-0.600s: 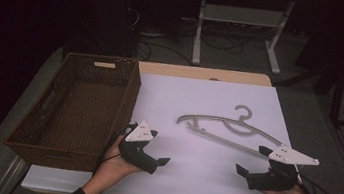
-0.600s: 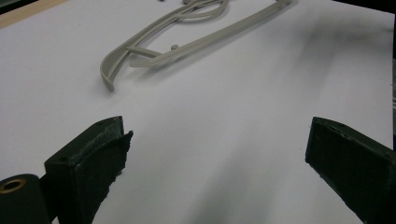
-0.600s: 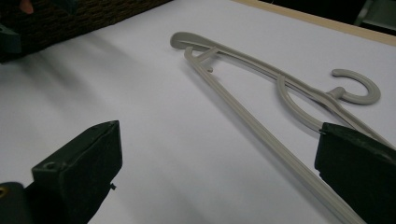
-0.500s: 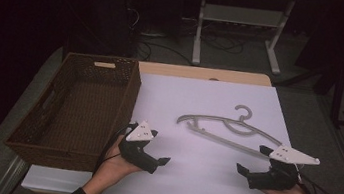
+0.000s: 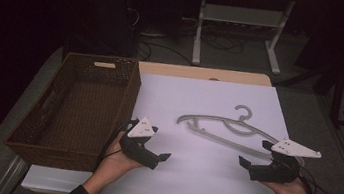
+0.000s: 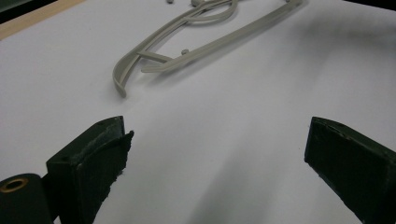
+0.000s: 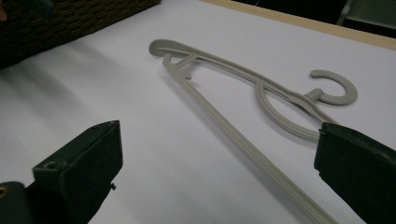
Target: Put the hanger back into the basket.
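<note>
Both claws stand released, with nothing between their jaws. The left claw [image 5: 156,158] sits low over the white tabletop [image 5: 200,176], just beside the near right corner of the wicker basket [image 5: 78,105], and its jaws point across the sheet toward the right. In the left gripper view its two black jaws gape wide over bare white surface, and the grey plastic hanger [image 6: 187,42] lies farther off, beyond their tips. The right claw [image 5: 251,169] rests near the tabletop's right edge, its jaws also spread, aimed leftward. In the right gripper view the hanger [image 7: 243,93] runs slantwise between the jaws' lines of sight, its long lower bar passing close to the right-hand jaw, though I would not say it touches.

The hanger [image 5: 228,129] itself lies flat on the white sheet, its hook toward the far edge, between the two hands and nearer the right one. The basket looks empty, as far as I can see into it.

To my eye this is the approach: neither hand has taken hold yet. The likely next move is for the right claw to slide forward, straddle the hanger's bar or shoulder, and clench. A thin bar lying flat calls for a low, well-aligned jaw, or it will skid aside.
</note>
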A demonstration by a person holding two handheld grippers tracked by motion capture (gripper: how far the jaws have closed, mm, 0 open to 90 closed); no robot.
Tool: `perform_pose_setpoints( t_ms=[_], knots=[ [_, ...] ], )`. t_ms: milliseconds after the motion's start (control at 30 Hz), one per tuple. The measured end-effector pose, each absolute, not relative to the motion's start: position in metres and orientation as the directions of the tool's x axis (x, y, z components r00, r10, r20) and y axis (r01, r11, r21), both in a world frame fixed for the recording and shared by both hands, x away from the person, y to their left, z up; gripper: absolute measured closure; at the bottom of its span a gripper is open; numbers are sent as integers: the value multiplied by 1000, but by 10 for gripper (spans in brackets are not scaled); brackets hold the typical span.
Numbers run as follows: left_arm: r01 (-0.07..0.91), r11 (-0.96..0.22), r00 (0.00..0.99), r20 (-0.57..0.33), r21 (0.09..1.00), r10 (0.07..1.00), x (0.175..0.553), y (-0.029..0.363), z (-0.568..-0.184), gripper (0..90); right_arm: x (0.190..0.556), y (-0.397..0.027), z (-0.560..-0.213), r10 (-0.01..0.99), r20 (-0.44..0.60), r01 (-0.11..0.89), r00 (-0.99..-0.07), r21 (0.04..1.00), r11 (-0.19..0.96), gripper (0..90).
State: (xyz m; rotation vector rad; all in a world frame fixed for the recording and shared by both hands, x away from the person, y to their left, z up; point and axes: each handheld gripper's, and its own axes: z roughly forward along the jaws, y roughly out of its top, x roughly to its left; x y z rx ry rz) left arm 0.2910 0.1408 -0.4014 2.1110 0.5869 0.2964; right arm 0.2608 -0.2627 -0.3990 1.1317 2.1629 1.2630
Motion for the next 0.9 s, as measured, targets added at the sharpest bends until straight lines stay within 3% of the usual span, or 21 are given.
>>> perform_pose_setpoints(
  t_ms=[533, 900],
  knots=[
    [304, -469, 863, -30, 829, 505, 288, 142, -403, 56, 282, -262, -396, 801, 78, 468, -594, 843, 265, 59],
    [302, -457, 865, -39, 836, 500, 288, 144, -401, 56, 297, -266, -396, 804, 87, 481, -589, 836, 262, 158]
  ],
)
